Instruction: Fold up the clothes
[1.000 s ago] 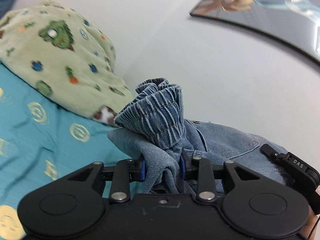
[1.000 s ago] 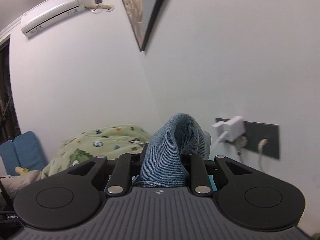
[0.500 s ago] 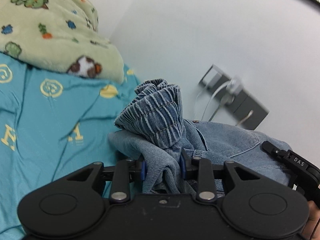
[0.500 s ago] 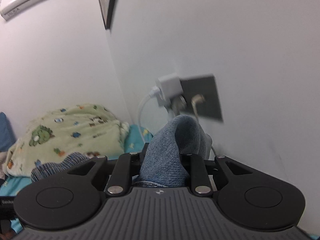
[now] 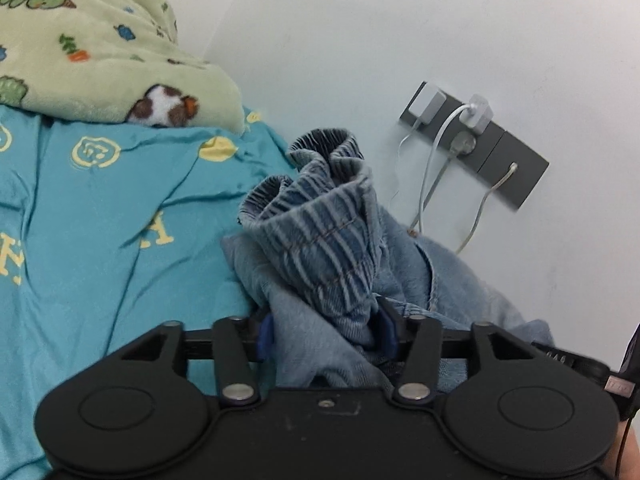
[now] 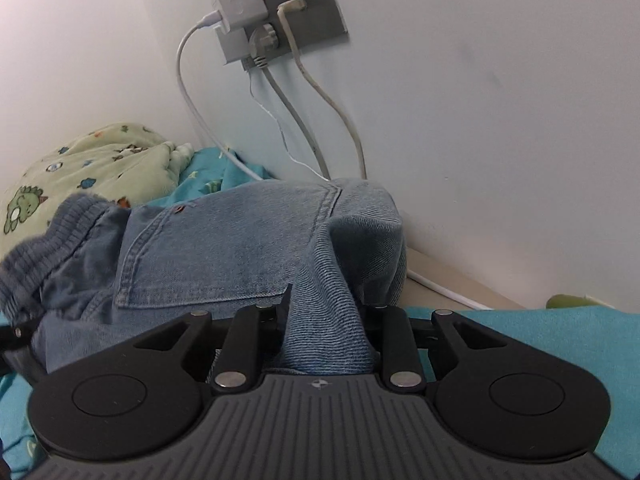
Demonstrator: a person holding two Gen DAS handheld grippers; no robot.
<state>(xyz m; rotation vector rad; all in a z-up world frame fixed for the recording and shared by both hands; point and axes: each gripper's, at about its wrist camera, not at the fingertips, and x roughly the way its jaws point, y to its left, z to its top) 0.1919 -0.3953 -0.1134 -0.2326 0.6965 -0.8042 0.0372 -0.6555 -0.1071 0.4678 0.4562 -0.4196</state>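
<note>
One pair of blue denim jeans [image 5: 332, 248] lies bunched on the teal bedsheet [image 5: 100, 208] near the white wall, its one visible back pocket [image 6: 208, 256] facing up. The left gripper [image 5: 326, 330] has just been opening, its jaws now loose around the gathered elastic waistband [image 5: 316, 216], while the right gripper [image 6: 326, 320] pinches one fold of the denim. Far left sits one green cartoon-print blanket [image 5: 92, 44]; the grey wall outlet panel [image 5: 516, 160] carries two white chargers and several cables, and the sheet's yellow lettering is unreadable.
</note>
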